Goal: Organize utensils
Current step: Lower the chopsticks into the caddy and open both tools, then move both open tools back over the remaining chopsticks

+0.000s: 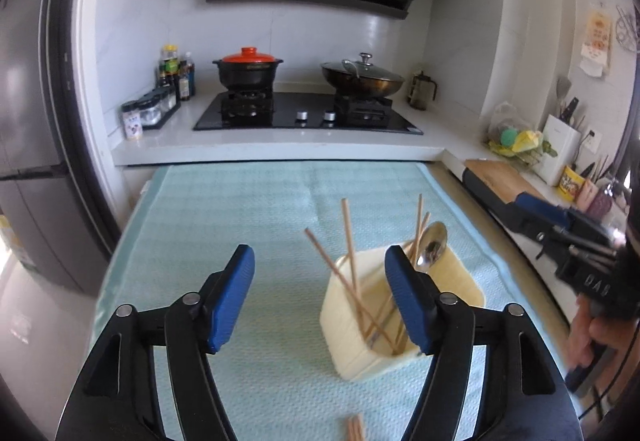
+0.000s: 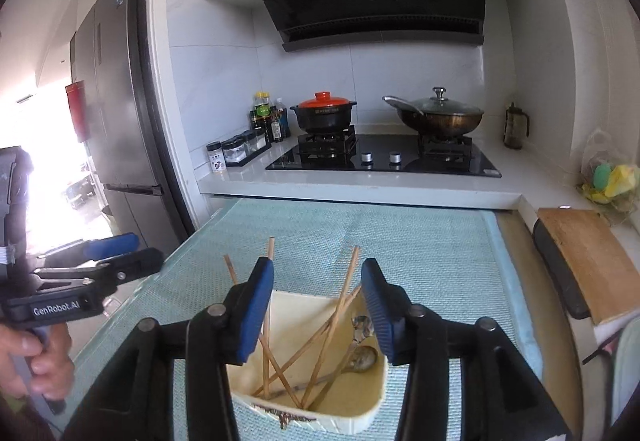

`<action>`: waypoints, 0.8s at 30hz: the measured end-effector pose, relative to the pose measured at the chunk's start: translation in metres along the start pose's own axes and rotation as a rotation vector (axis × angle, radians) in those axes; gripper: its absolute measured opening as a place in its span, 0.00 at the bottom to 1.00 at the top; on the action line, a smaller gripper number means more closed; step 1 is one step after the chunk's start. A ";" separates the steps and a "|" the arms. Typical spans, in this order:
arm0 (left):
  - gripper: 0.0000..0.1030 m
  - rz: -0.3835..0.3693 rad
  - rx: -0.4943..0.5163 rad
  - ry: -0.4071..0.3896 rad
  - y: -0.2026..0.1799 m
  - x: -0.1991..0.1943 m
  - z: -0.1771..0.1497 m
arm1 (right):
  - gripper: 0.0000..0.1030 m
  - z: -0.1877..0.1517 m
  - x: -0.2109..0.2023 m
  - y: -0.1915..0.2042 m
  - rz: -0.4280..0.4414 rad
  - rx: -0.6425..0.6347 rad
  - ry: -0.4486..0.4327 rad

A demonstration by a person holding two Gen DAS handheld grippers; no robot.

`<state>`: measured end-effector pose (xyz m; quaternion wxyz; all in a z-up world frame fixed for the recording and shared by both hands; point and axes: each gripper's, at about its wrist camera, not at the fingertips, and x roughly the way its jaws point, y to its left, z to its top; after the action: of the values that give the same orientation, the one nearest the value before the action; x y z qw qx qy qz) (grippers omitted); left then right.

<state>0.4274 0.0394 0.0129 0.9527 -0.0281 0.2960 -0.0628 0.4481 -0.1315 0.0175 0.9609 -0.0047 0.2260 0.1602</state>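
- Two tools are seen over a pale green mat that covers the counter in front of a stove.
- Left tool: its blue pads are spread wide apart, and nothing is gripped between them; only bare mat is seen in the gap. Its right-hand pad stands in front of the near left side of a cream container; whether the pad touches it cannot be told.
- Right tool: its pads are parted about halfway and are held above the open top of the container. Nothing is pressed between them.
- Inside the container, several wooden chopsticks are leaned and crossed, their tips rising above the rim. A metal spoon is laid on the bottom, and a second spoon is seen leaning against the far wall.
- One more pair of chopstick ends lies on the mat by the lower edge of the left wrist view, just outside the container.
- Open mat is left on the far side and to the left of the container.
- To the right, the mat's edge is bordered by a narrow strip and then a wooden board on the neighbouring counter.
- At the far end, the mat is met by the raised stove counter; a refrigerator stands on the left.
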 end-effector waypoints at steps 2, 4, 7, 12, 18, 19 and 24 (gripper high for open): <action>0.80 0.022 0.025 0.018 0.012 -0.027 -0.017 | 0.56 -0.007 -0.029 0.005 -0.017 -0.039 -0.012; 0.81 0.056 0.070 0.049 0.024 -0.053 -0.038 | 0.57 -0.022 -0.059 0.010 -0.024 -0.069 -0.007; 0.85 0.125 0.129 0.097 0.040 -0.093 -0.075 | 0.57 -0.060 -0.101 0.015 -0.019 -0.106 0.029; 0.93 0.146 0.065 0.144 0.055 -0.137 -0.151 | 0.57 -0.146 -0.150 0.028 -0.115 -0.146 0.081; 0.93 0.063 -0.118 0.164 0.035 -0.130 -0.239 | 0.57 -0.239 -0.165 0.050 -0.158 -0.021 0.144; 0.93 0.048 -0.136 0.171 0.031 -0.125 -0.247 | 0.57 -0.248 -0.163 0.055 -0.160 -0.011 0.158; 0.93 -0.002 -0.091 0.216 0.009 -0.100 -0.261 | 0.57 -0.272 -0.149 0.078 -0.096 -0.036 0.235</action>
<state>0.1986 0.0580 -0.1468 0.9129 -0.0646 0.3995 -0.0528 0.1803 -0.1253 -0.1566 0.9340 -0.0513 0.3337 0.1165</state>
